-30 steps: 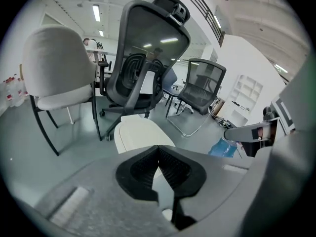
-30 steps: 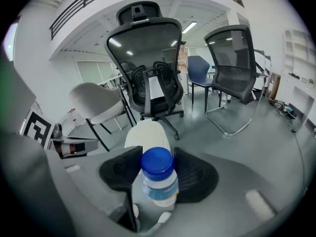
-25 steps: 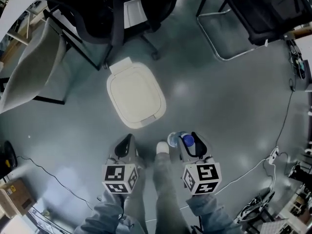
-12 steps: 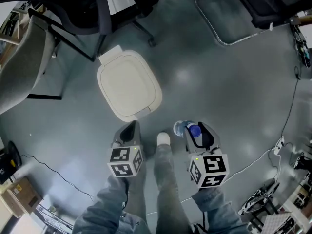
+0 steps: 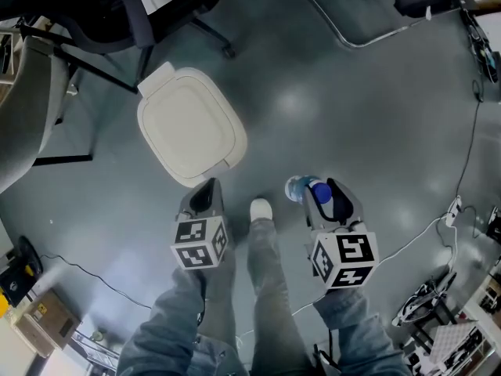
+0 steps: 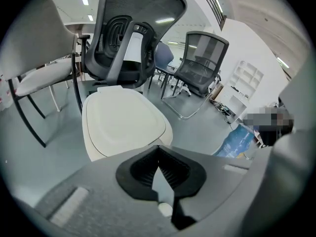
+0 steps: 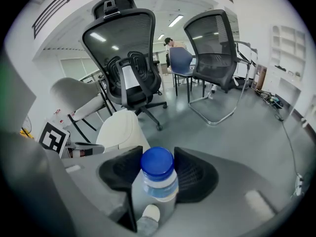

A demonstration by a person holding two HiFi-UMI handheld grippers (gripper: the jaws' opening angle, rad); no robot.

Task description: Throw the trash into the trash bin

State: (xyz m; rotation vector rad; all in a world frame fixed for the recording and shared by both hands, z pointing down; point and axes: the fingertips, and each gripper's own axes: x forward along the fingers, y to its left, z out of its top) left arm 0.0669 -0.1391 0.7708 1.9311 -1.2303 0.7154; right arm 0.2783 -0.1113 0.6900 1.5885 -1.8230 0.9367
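The trash, a clear plastic bottle (image 5: 301, 187) with a blue cap, is clamped in my right tongs (image 5: 324, 196). The pads press on either side just below the cap, which points forward, away from me. I judge that hold is chosen because the shoulder under the cap keeps a smooth bottle from sliding out when I tip it.

My left tongs (image 5: 205, 195) are together with nothing between them. They hang just off the near edge of the trash bin (image 5: 188, 128), which sits at about eleven o'clock from them. I think I keep that side free because the bin's lid (image 6: 121, 120) lies flat and closed, so the bottle has nowhere to go yet. Something must lift that lid first, and the empty left tongs are the closest thing to it.

From the bin, the bottle is at roughly four o'clock, near it but not over it. My shoe (image 5: 261, 209) stands on the floor (image 5: 368, 124) between the two tongs. At twelve o'clock beyond the bin stands a black office chair (image 6: 131, 38), which leaves the near side as the open way in.
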